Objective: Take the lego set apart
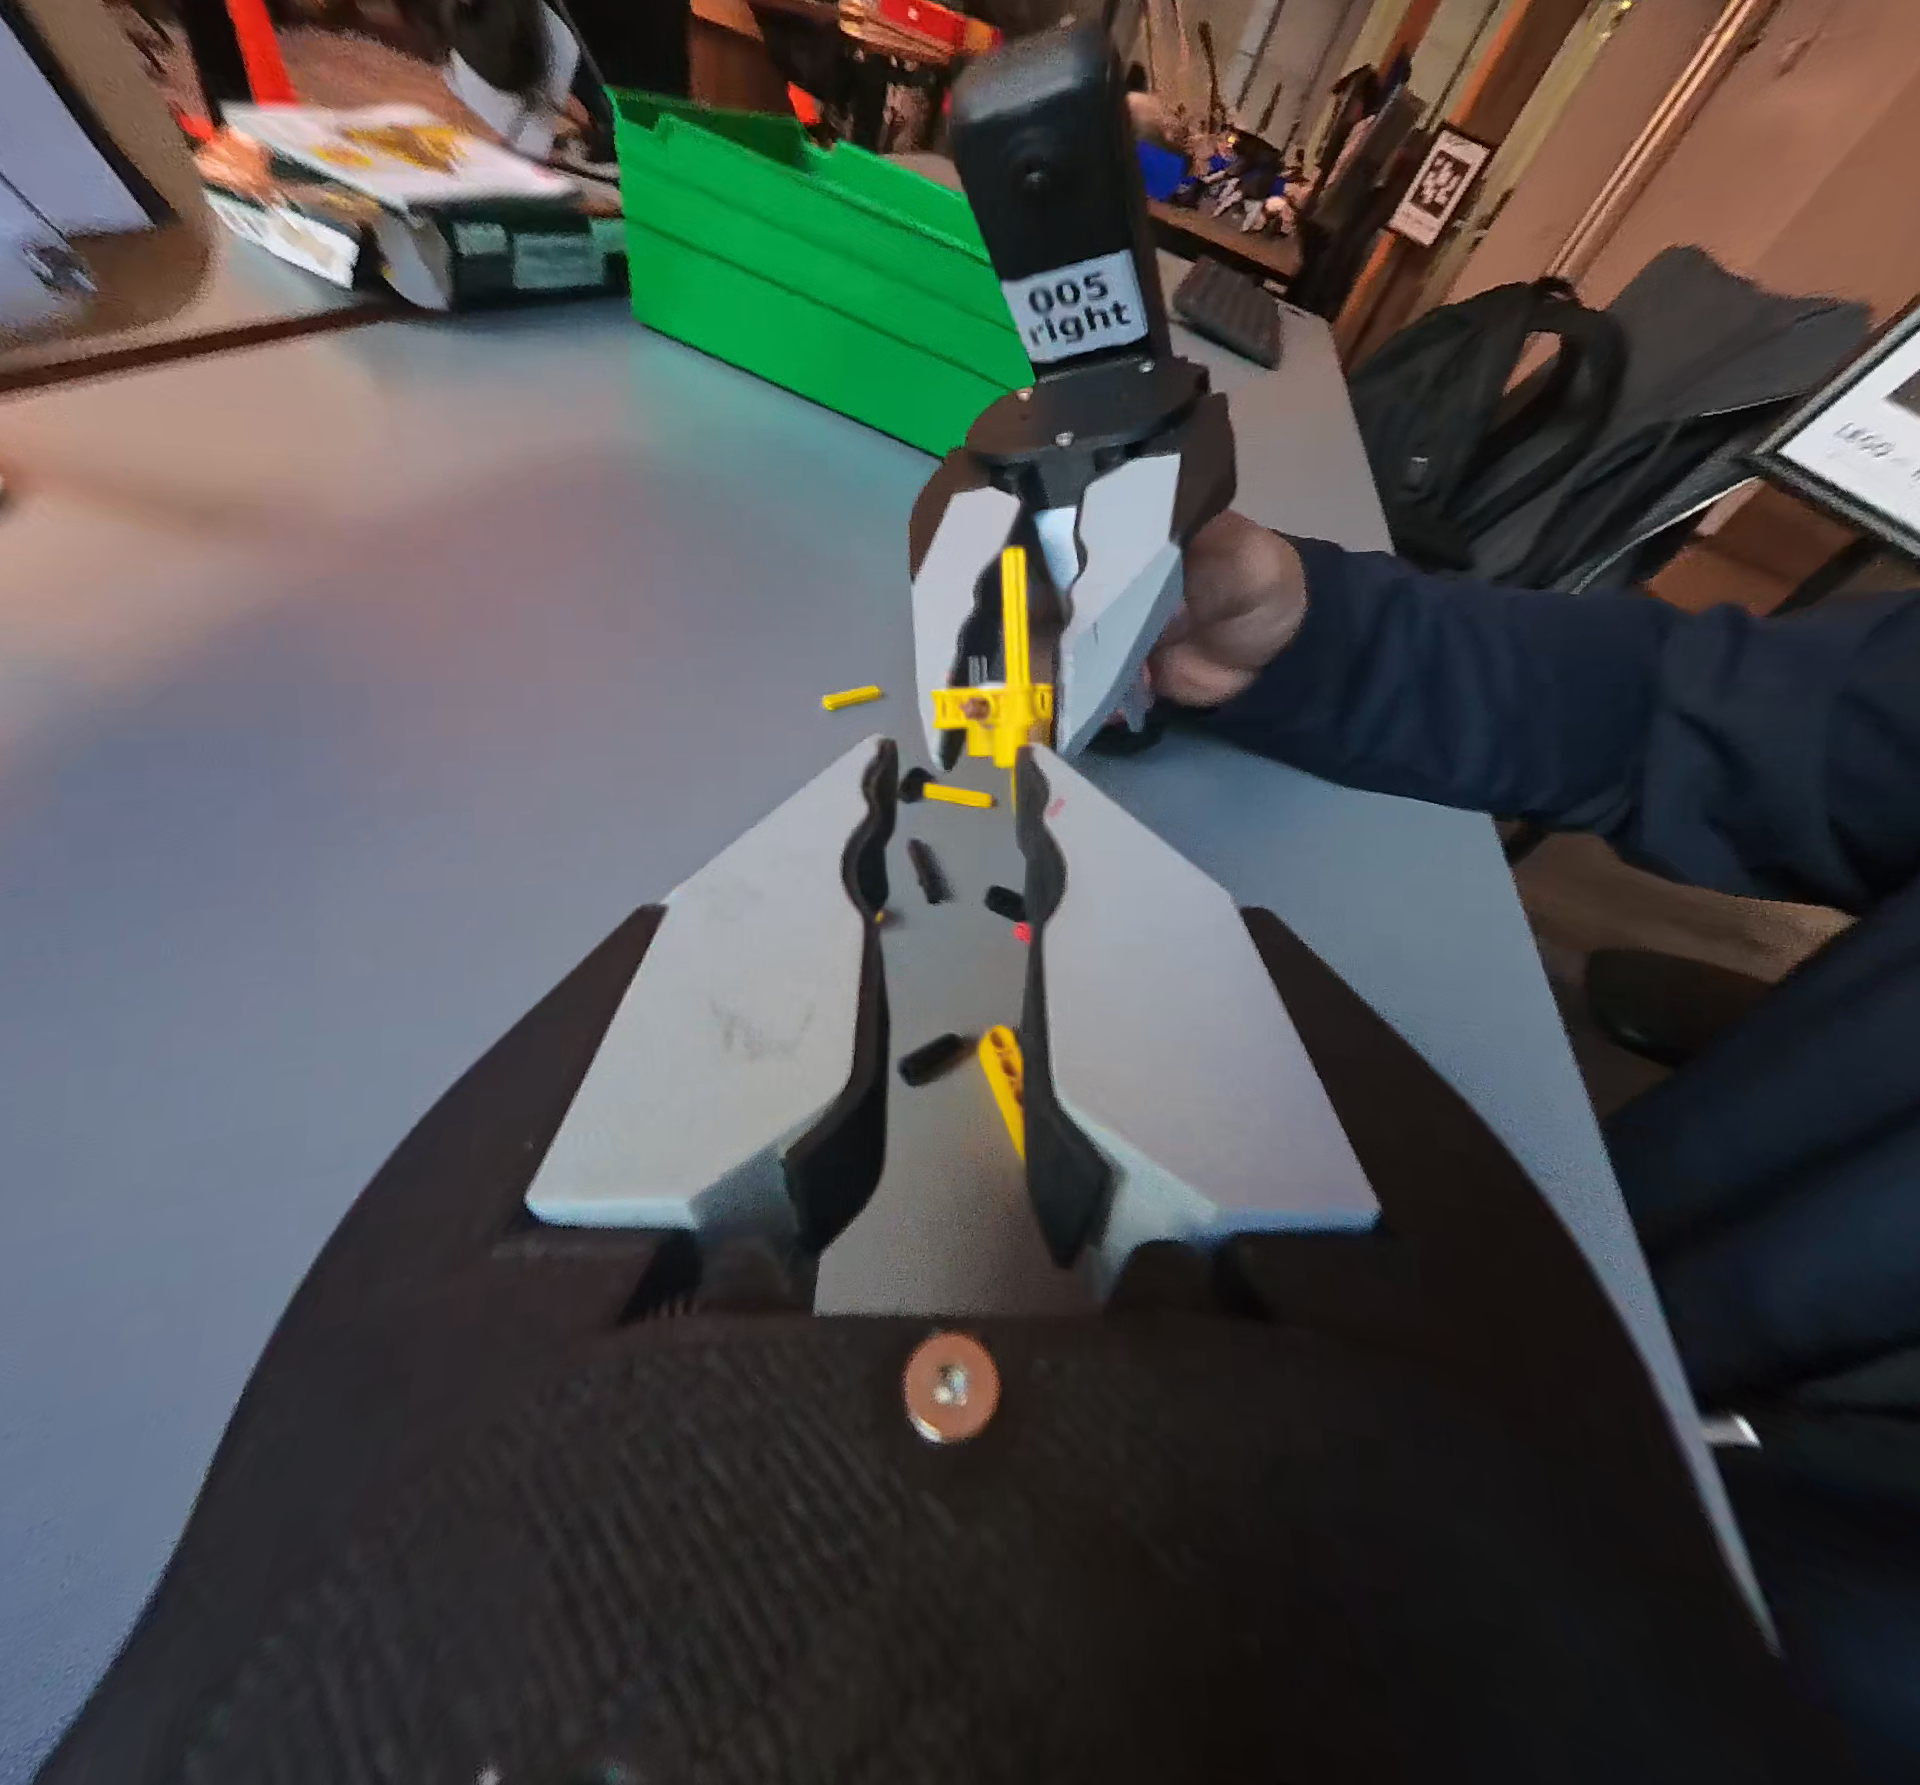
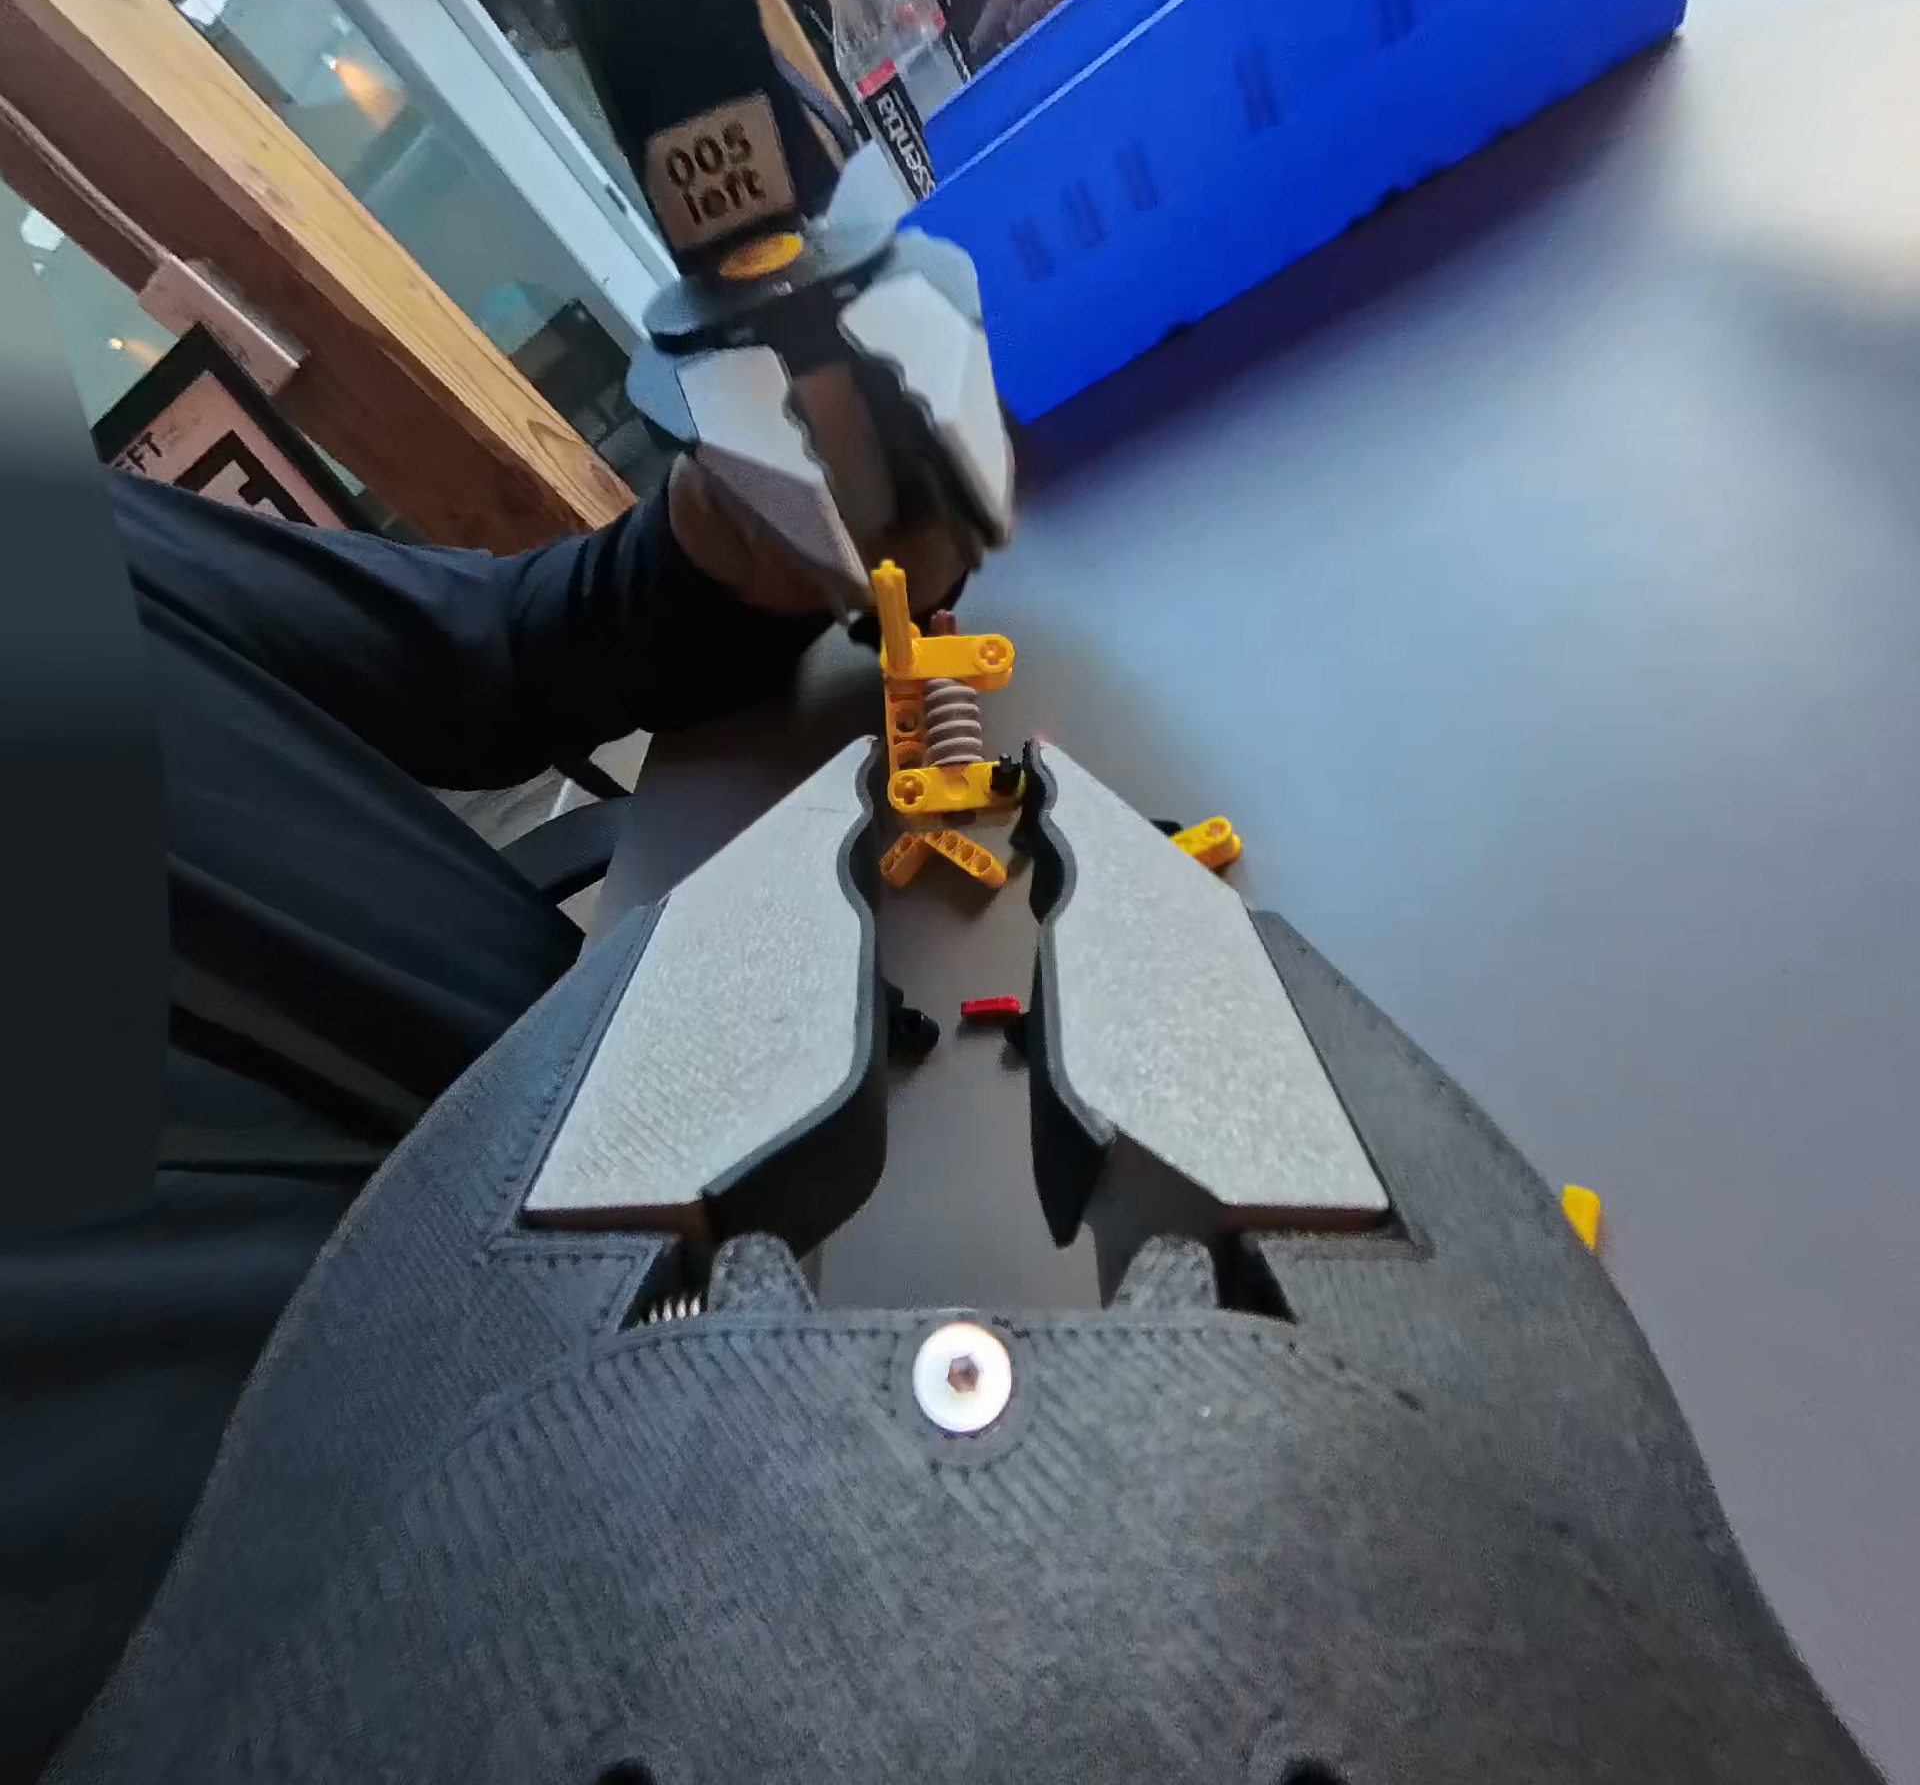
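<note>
The lego set [image 2: 940, 727] is a small yellow frame with a tan coil spring and a tall yellow axle. My right gripper [image 2: 954, 764] is closed on its lower beam, its fingertips at both ends. In the left wrist view the set [image 1: 987, 707] hangs between the right gripper's grey fingers [image 1: 1107, 634]. My left gripper [image 1: 956, 764] is open and empty, its tips just short of the set. It also shows in the right wrist view [image 2: 914, 572], blurred, by the axle's top. Loose yellow beams [image 2: 940, 852], a red piece [image 2: 989, 1008] and black pins [image 1: 928, 868] lie on the grey table [image 1: 416, 696].
A green bin [image 1: 810, 281] stands at the back of the table, with a printed box [image 1: 416, 208] to its left. A blue bin [image 2: 1299, 125] stands beyond the left gripper. The table edge [image 1: 1455, 800] runs along the right, beside a dark-sleeved arm [image 1: 1558, 696] and a black backpack [image 1: 1475, 405].
</note>
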The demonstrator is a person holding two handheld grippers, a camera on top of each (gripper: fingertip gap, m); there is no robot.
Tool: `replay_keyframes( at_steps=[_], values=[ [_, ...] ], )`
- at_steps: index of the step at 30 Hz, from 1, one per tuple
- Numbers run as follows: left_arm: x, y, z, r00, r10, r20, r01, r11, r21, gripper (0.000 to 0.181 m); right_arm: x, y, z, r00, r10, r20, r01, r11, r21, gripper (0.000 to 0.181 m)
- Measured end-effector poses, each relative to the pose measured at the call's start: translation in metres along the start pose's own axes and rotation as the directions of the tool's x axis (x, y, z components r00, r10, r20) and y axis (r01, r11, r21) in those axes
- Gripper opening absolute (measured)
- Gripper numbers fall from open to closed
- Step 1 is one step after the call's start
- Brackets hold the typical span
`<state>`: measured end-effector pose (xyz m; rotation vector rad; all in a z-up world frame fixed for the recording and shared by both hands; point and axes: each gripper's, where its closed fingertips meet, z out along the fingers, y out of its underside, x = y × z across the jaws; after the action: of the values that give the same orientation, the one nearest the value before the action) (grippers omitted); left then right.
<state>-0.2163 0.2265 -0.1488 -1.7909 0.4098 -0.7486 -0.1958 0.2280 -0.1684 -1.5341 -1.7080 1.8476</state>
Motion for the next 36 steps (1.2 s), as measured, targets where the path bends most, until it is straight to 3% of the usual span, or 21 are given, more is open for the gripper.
replay_keyframes(
  at_steps=[2,6,9,11,13,16,20,24,27,29,32,36],
  values=[
    [0.000,-0.009,-0.006,0.999,0.041,0.015,-0.041,0.999,0.027,0.025,-0.002,0.003,0.002,1.000,0.022,0.016,-0.021,0.999,-0.026,0.022],
    [0.024,0.001,-0.002,0.978,0.185,-0.102,-0.189,0.981,-0.034,0.021,-0.017,0.017,0.009,0.971,0.183,0.157,-0.167,0.980,-0.104,0.022],
    [0.011,0.022,-0.005,0.873,0.487,0.007,-0.478,0.859,-0.184,0.024,-0.035,0.022,0.008,0.899,0.318,0.300,-0.278,0.946,-0.168,0.023],
    [0.012,0.024,-0.007,0.812,0.582,0.036,-0.568,0.803,-0.182,0.024,-0.028,0.031,0.012,0.924,0.300,0.239,-0.254,0.945,-0.204,0.022],
    [0.020,0.018,-0.005,0.878,0.479,0.024,-0.474,0.874,-0.109,0.024,-0.030,0.041,0.015,0.956,0.216,0.199,-0.159,0.951,-0.266,0.023],
    [0.039,0.011,-0.007,0.961,0.246,-0.129,-0.255,0.965,-0.062,0.021,-0.022,0.047,0.017,0.992,0.090,0.093,-0.057,0.950,-0.307,0.022],
    [0.043,0.022,-0.002,0.975,-0.040,-0.217,0.011,0.991,-0.133,0.028,-0.019,0.045,0.017,0.998,0.037,0.045,-0.021,0.950,-0.312,0.023],
    [0.043,0.033,0.012,0.975,-0.098,-0.199,0.067,0.985,-0.157,0.003,-0.019,0.049,0.022,1.000,-0.001,0.031,0.012,0.940,-0.342,0.023],
    [0.038,0.037,0.016,0.979,-0.113,-0.169,0.084,0.981,-0.174,0.002,-0.012,0.049,0.020,1.000,-0.019,-0.004,0.017,0.941,-0.338,0.023],
    [0.027,0.030,0.015,0.986,-0.125,-0.110,0.111,0.986,-0.125,0.002,-0.010,0.034,0.012,0.998,-0.066,-0.021,0.057,0.957,-0.283,0.036],
    [0.008,0.024,0.009,0.979,-0.196,-0.046,0.193,0.979,-0.070,0.002,-0.005,0.018,-0.003,0.892,-0.423,-0.160,0.362,0.880,-0.307,0.034],
    [-0.006,0.020,0.004,0.949,-0.314,-0.039,0.313,0.949,-0.025,0.003,-0.012,0.005,0.002,0.624,-0.716,-0.312,0.613,0.696,-0.374,0.038]
  ],
)
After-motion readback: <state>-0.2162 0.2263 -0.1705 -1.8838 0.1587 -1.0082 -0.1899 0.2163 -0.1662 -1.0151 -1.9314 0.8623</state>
